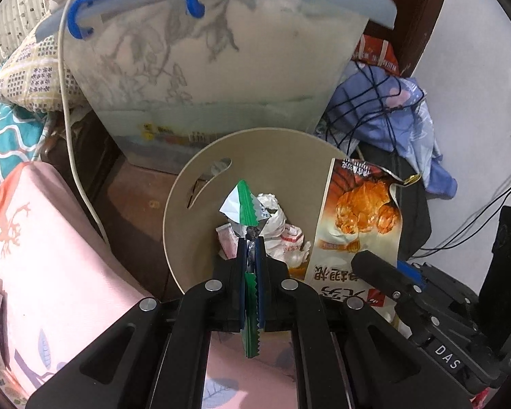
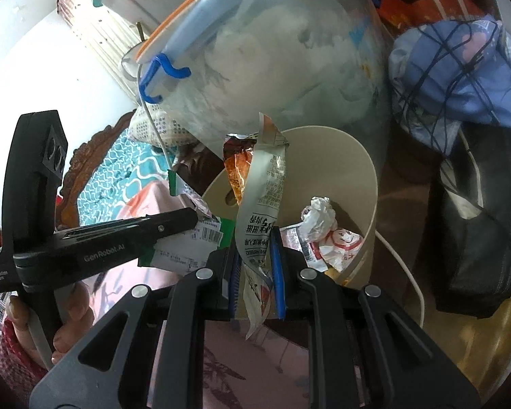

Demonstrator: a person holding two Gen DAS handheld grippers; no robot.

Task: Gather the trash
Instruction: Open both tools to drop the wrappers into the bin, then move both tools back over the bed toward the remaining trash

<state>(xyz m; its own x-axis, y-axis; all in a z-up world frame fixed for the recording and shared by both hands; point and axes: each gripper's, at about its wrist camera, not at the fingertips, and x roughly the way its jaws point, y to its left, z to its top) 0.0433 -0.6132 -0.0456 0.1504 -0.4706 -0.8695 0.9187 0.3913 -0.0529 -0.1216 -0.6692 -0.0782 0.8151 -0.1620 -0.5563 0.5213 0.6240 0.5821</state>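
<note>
A beige round trash bin (image 1: pixel 194 184) stands on the floor with crumpled white paper (image 1: pixel 272 214) and small wrappers inside. My left gripper (image 1: pixel 252 242) is shut on a green and white wrapper (image 1: pixel 243 204) and holds it over the bin's near rim. My right gripper (image 2: pixel 255 238) is shut on an orange and white snack bag (image 2: pixel 262 187), upright over the same bin (image 2: pixel 361 170). That snack bag shows in the left wrist view (image 1: pixel 361 218) at the bin's right side. The left gripper with its green wrapper (image 2: pixel 187 245) shows in the right wrist view at the left.
A large clear storage tub with a blue clip (image 1: pixel 204 68) stands behind the bin. A pink bedsheet (image 1: pixel 34 238) lies at the left. A blue cloth bundle (image 1: pixel 391 102) and black bag (image 2: pixel 477 238) lie right of the bin. A white cable (image 1: pixel 71 136) hangs at the left.
</note>
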